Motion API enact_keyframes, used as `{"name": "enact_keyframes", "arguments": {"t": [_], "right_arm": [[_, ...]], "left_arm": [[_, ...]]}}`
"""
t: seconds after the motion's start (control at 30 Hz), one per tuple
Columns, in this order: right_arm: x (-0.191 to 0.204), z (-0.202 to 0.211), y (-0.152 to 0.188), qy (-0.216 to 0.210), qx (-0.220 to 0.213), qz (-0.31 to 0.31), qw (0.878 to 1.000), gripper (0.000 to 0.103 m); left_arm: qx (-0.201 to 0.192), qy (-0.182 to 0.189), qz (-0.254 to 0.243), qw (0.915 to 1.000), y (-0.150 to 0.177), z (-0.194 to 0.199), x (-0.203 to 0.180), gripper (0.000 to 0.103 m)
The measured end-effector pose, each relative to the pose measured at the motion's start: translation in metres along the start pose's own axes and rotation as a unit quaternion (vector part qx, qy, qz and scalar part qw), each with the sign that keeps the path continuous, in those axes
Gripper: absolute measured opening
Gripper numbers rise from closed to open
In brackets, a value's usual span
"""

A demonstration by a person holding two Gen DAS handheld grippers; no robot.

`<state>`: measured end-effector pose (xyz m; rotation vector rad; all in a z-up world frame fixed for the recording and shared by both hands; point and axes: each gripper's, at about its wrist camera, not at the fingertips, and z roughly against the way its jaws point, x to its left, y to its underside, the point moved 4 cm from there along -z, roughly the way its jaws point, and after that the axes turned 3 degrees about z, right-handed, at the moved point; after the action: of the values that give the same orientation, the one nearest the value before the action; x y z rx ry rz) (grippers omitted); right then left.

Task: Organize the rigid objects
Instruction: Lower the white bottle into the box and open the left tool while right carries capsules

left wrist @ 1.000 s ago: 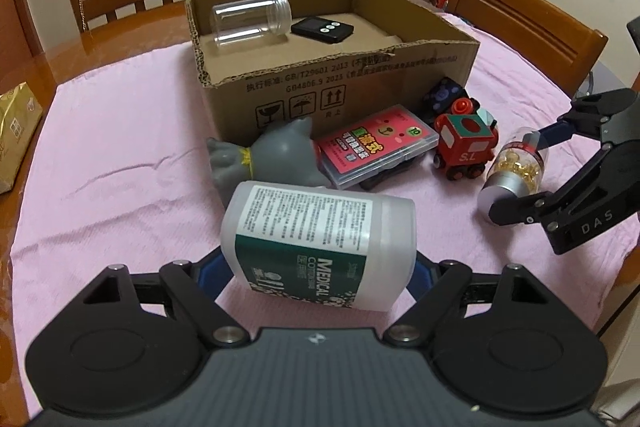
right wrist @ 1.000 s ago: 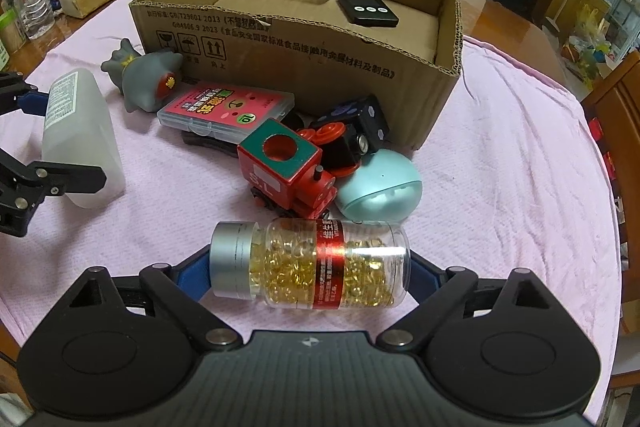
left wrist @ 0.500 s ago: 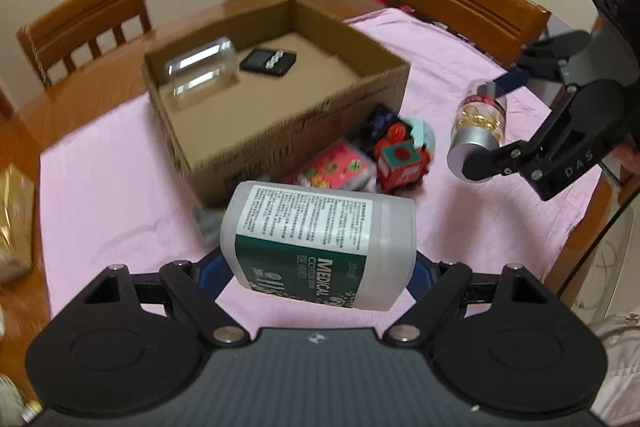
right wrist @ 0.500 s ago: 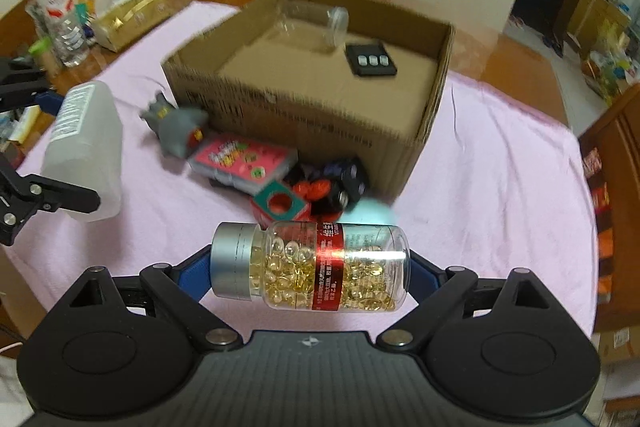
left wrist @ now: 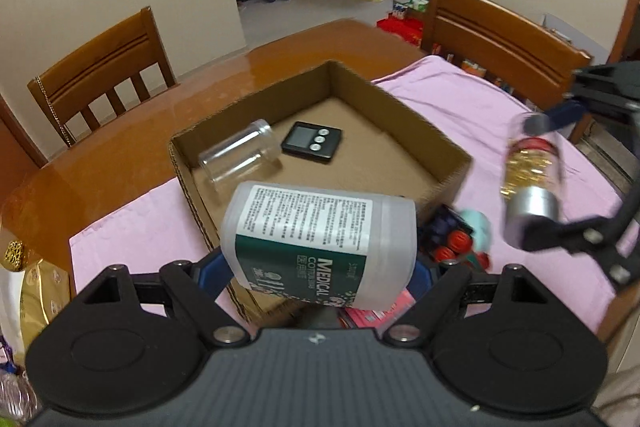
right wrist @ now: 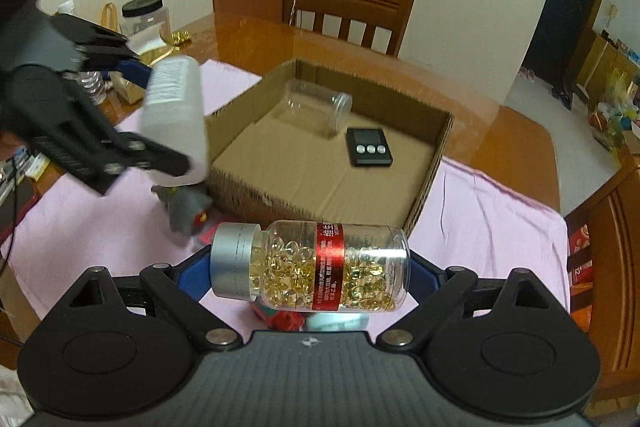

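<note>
Left gripper (left wrist: 320, 269) pinched white bottle (left wrist: 320, 239); right gripper (right wrist: 310, 273) pinched capsule jar (right wrist: 312, 265), both above cardboard box (right wrist: 424, 195) near edge. Toys beneath mostly hidden.

Two bottles are up in the air: a white bottle (left wrist: 320, 243) and a capsule bottle (right wrist: 316, 265). One cardboard box (left wrist: 452, 163) contains one clear jar (left wrist: 240, 157) and one black timer (left wrist: 312, 144).

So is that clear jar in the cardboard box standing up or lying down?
Lying down. The clear jar rests on its side on the floor of the cardboard box, open mouth toward the black timer.
</note>
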<state>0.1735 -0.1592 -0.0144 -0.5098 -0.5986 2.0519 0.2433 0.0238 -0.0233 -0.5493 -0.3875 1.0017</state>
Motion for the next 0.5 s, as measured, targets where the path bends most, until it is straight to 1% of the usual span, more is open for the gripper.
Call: {"name": "enact_keyframes", "arguments": {"t": [0.13, 0.17, 0.2, 0.27, 0.37, 0.43, 0.5], "right_arm": [[0.000, 0.003, -0.012, -0.003, -0.016, 0.005, 1.000, 0.096], [-0.001, 0.003, -0.015, -0.004, -0.019, 0.006, 1.000, 0.096], [-0.001, 0.002, -0.017, -0.004, -0.019, 0.007, 1.000, 0.096], [-0.002, -0.001, -0.021, -0.003, -0.021, 0.010, 1.000, 0.096], [-0.006, -0.005, -0.025, -0.003, -0.022, 0.007, 1.000, 0.096], [-0.008, -0.008, -0.026, -0.002, -0.021, 0.005, 1.000, 0.096], [-0.011, -0.012, -0.027, 0.000, -0.020, 0.005, 1.000, 0.096]], "left_arm": [[0.021, -0.005, 0.004, 0.9998, -0.009, -0.020, 0.010, 0.084], [0.022, -0.011, 0.008, 0.9997, -0.011, -0.025, 0.013, 0.085], [0.023, -0.021, 0.014, 0.9994, -0.014, -0.032, 0.016, 0.089], [0.030, -0.034, 0.026, 0.9986, -0.017, -0.041, 0.022, 0.090], [0.018, -0.044, 0.032, 0.9984, -0.016, -0.042, 0.026, 0.091], [0.012, -0.044, 0.038, 0.9982, -0.014, -0.039, 0.026, 0.091], [0.003, -0.046, 0.046, 0.9979, -0.011, -0.034, 0.028, 0.094]]}}
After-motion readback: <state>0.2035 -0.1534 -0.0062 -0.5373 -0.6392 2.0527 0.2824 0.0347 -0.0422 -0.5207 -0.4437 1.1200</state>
